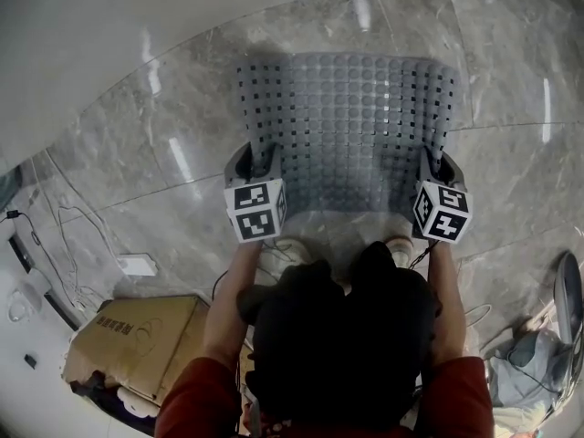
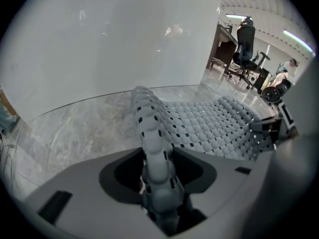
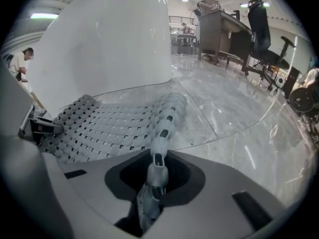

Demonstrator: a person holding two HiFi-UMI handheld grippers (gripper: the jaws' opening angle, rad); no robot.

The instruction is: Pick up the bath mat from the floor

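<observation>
The grey bath mat point(image 1: 351, 126), studded with bumps and square holes, lies on the marble floor in front of me in the head view. Its left and right near corners curl upward. My left gripper point(image 1: 254, 158) is shut on the near left edge, and in the left gripper view a thick fold of the mat point(image 2: 209, 126) is pinched between the jaws of the left gripper point(image 2: 158, 183). My right gripper point(image 1: 436, 164) is shut on the near right edge. In the right gripper view a thin strip of the mat point(image 3: 109, 126) runs into the jaws of the right gripper point(image 3: 152, 183).
A curved white wall point(image 1: 109, 35) rises just beyond the mat. A cardboard box point(image 1: 137, 345) and a white adapter point(image 1: 137, 265) with cables lie at my left. A grey bag point(image 1: 538, 372) sits at my right. A desk point(image 3: 219, 34) and office chair point(image 3: 264, 34) stand farther off.
</observation>
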